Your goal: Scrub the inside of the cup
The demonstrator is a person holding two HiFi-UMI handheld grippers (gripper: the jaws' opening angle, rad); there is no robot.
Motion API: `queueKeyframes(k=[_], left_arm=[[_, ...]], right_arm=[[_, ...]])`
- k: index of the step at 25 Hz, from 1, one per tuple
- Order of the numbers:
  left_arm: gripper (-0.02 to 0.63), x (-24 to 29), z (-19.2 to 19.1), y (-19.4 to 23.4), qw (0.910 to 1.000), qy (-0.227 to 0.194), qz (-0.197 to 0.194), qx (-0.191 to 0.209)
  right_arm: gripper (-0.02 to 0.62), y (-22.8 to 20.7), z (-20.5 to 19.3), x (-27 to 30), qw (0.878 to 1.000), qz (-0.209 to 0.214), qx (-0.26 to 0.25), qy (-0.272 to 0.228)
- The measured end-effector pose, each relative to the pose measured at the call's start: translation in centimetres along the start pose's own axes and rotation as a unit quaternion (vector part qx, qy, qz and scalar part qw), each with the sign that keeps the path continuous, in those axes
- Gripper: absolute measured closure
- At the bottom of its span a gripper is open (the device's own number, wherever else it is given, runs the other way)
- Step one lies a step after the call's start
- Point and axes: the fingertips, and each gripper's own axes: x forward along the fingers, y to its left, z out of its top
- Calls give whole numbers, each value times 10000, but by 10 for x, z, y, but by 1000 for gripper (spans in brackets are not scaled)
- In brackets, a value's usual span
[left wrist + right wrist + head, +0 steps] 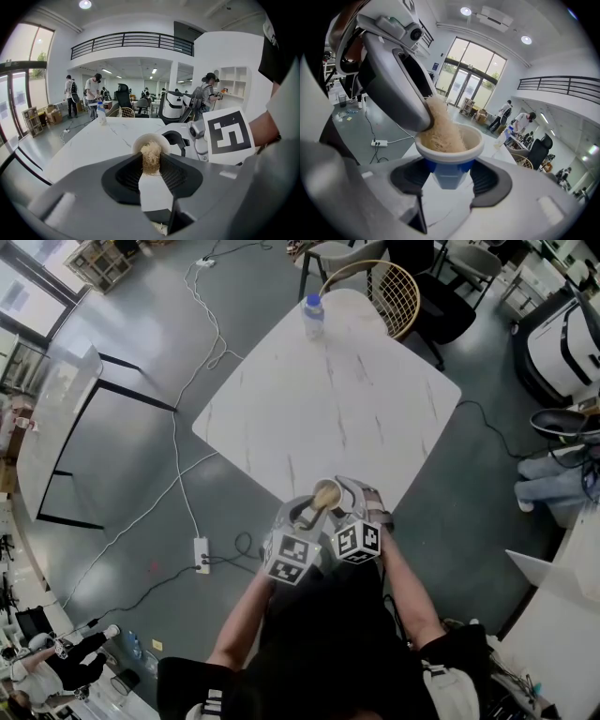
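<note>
The left gripper (151,165) has its jaws pinched on a tan fibrous scrubber (151,157), whose far end is pushed down into the cup (449,151). The right gripper (449,182) has its jaws spread wide and clamped on the cup's blue tapering base, with the cream rim above them.

The likely trouble is leverage. Hard sideways scrubbing could rock the cup on that narrow, sloped base and work it out of the jaws. The soft scrubber could also slide through its pinch and be left in the cup. Beneath both jaws lies only the near corner of the desk (328,399), so a dropped cup may fall to the floor. A bottle (313,315) stands well beyond the jaws.
</note>
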Motion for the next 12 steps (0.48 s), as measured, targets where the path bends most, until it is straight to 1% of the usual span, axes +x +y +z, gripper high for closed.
queueKeyframes(k=[5,12], left_arm=[[485,-1,-6,7,9999,10,93,-61],[485,-1,-6,1,9999,89,41,-67]], right_arm=[[328,7,-1,0,10000,55,-76,18],[328,15,9,-2,9998,137,-149,-44]])
